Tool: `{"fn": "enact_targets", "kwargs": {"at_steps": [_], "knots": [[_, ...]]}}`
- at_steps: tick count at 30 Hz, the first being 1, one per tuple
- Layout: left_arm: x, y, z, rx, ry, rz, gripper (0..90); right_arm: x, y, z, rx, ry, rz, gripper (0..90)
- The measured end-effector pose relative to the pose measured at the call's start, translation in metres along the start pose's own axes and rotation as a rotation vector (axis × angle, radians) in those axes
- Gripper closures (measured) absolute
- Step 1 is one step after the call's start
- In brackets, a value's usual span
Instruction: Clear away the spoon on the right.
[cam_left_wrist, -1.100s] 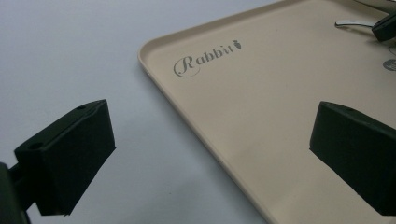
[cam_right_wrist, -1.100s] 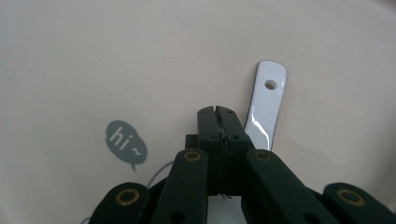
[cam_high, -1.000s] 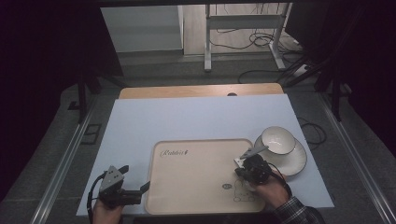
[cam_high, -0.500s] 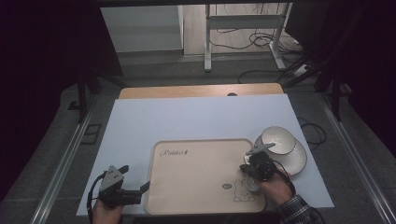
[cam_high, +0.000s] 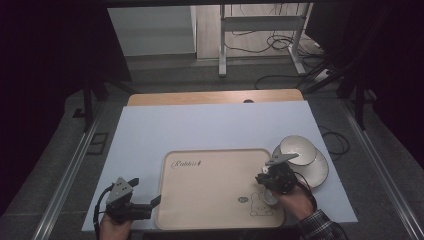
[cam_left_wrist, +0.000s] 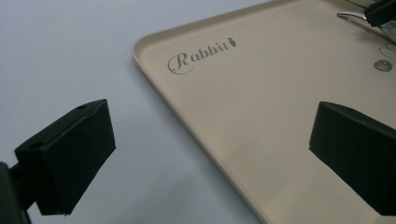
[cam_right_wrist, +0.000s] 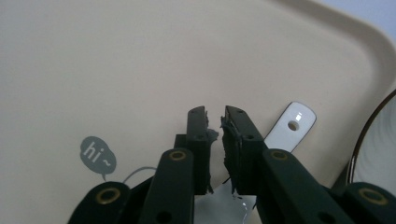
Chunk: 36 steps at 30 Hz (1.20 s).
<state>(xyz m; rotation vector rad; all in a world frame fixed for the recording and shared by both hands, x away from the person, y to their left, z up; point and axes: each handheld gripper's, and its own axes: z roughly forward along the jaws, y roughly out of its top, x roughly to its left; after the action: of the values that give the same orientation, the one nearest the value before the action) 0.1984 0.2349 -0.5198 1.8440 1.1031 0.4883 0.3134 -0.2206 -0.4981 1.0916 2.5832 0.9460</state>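
High view was dim, with dark surroundings and the floor nearly black at both sides; the white table (cam_high: 210, 125) stood brightest. Both gripper views were evenly lit, soft shadows. Near pads (cam_left_wrist: 70, 154) were blurred in the left gripper view. A glare spot sat on the spoon handle (cam_right_wrist: 294, 122).

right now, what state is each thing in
tray: flat, holds the spoon
spoon: lying on the tray, under the right gripper
bowl: upright, empty, on the plate
plate: flat, beside the tray
left gripper: open, empty
right gripper: jaws just opening, narrow gap, nothing clamped
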Motion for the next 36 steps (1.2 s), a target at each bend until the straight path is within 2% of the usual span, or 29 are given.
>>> {"fn": "enact_targets", "kwargs": {"at_steps": [9, 24, 36], "knots": [[0.0, 0.0, 0.0, -0.001, 0.001, -0.001, 0.0, 0.002, -0.001, -0.008, -0.046, 0.0, -0.005, 71.5], [0.0, 0.0, -0.001, -0.003, 0.006, -0.001, 0.0, 0.007, -0.002, -0.016, -0.067, -0.008, -0.022, 66.0], [0.0, 0.0, -0.001, -0.003, 0.005, 0.0, 0.0, 0.01, -0.003, -0.028, -0.101, -0.024, -0.034, 58.0]]}}
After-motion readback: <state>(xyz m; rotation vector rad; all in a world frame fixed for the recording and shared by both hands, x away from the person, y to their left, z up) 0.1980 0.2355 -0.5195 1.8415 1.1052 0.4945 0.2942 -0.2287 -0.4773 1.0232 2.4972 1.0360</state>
